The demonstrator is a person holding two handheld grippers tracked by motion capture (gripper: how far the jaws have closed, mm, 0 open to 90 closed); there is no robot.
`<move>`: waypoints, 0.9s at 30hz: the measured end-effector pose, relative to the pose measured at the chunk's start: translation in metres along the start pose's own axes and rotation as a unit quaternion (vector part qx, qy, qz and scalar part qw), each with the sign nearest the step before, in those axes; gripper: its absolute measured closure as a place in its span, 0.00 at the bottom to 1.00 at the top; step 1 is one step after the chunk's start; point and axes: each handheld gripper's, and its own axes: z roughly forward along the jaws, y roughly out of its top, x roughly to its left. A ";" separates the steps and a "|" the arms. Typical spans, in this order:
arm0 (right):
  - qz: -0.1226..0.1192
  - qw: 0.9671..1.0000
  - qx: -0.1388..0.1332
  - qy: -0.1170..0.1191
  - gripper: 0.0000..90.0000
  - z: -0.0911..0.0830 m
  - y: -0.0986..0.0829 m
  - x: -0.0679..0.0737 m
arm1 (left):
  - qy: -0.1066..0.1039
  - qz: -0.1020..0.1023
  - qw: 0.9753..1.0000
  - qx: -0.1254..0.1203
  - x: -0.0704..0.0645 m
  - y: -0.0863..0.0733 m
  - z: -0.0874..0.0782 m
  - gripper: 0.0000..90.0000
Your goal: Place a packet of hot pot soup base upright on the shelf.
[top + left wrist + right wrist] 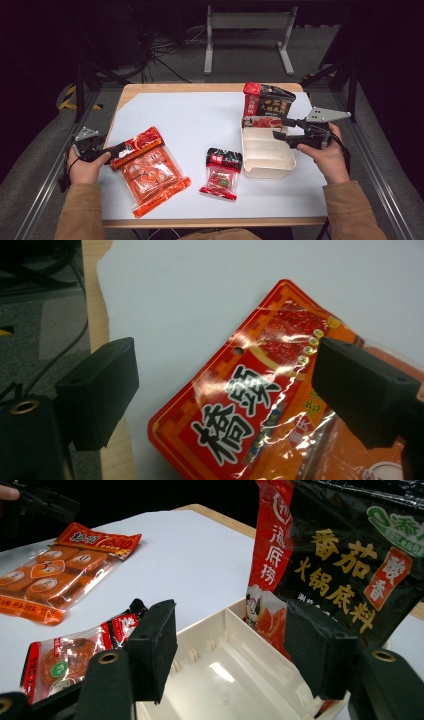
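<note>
White bench [200, 120] is carrying three packets outside the tray [267, 160]; both tools are spread, left tool [220, 390] straddling the orange packet [250, 410], right tool [230, 650] over the tray beside the already-placed black packet [350, 555].

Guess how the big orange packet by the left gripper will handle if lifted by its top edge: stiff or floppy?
Probably floppy: the orange packet is thin clear film over separate small sachets, so it should sag below the pinch. Its glossy header looks slick and may slip. The left gripper straddles that header, jaws open.
</note>
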 end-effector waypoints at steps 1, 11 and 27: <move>0.000 1.000 0.000 0.001 0.42 0.001 0.000 0.000 | 0.002 -0.005 1.000 0.005 0.001 -0.001 0.001 0.14; -0.011 1.000 0.012 0.003 0.45 0.005 -0.002 0.001 | 0.003 -0.035 0.998 0.048 0.015 -0.013 0.008 0.21; -0.025 1.000 0.018 0.006 0.44 0.007 -0.003 0.002 | -0.086 -0.009 0.995 0.045 0.000 -0.005 0.009 0.39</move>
